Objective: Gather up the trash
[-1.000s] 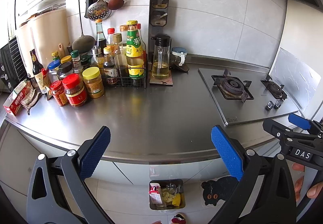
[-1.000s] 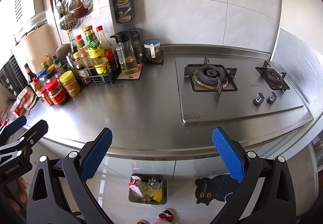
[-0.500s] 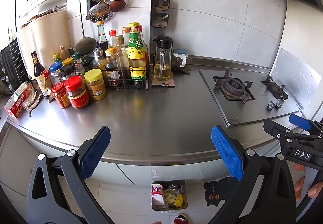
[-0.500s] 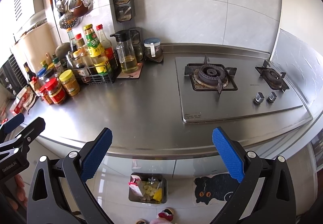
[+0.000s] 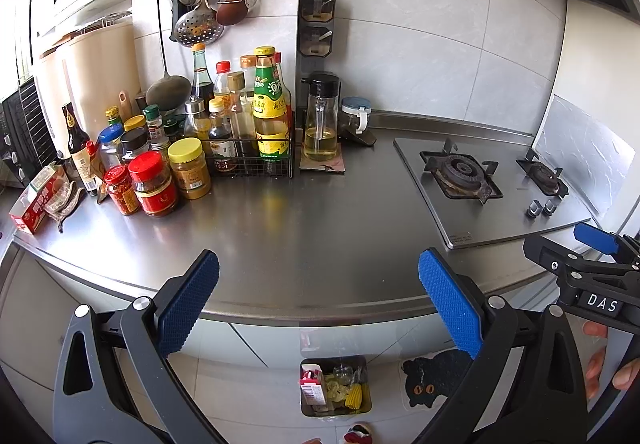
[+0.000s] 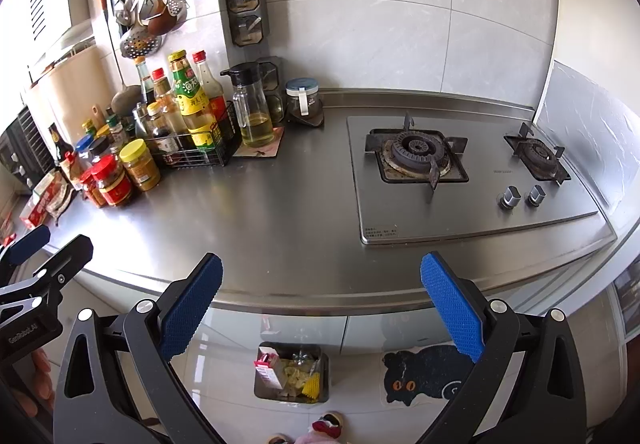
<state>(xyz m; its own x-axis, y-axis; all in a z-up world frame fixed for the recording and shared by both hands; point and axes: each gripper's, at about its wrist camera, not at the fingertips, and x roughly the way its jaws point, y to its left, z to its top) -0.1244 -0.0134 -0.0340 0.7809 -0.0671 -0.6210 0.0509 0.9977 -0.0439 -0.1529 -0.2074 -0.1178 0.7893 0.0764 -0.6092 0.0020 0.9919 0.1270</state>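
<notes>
A small grey trash bin (image 5: 335,385) (image 6: 291,372) stands on the floor below the steel counter (image 5: 304,228) (image 6: 280,212); it holds a red-and-white carton, clear wrappers and a yellow piece. My left gripper (image 5: 318,302) is open above the counter's front edge with nothing between its blue pads. My right gripper (image 6: 322,304) is open too, also empty, over the same edge further right. Each gripper shows at the side of the other's view. A red carton and a crumpled wrapper (image 5: 44,200) (image 6: 46,200) lie at the counter's far left end.
Sauce bottles in a wire basket (image 5: 248,148) and jars (image 5: 154,184) crowd the back left of the counter. An oil dispenser (image 5: 320,120) and a lidded jar stand beside them. A gas hob (image 6: 460,172) fills the right. Utensils hang on the wall. A cat mat (image 6: 424,376) lies on the floor.
Both views have drifted slightly; the bin sits a little further right in the left wrist view. Both grippers stay open and empty.
</notes>
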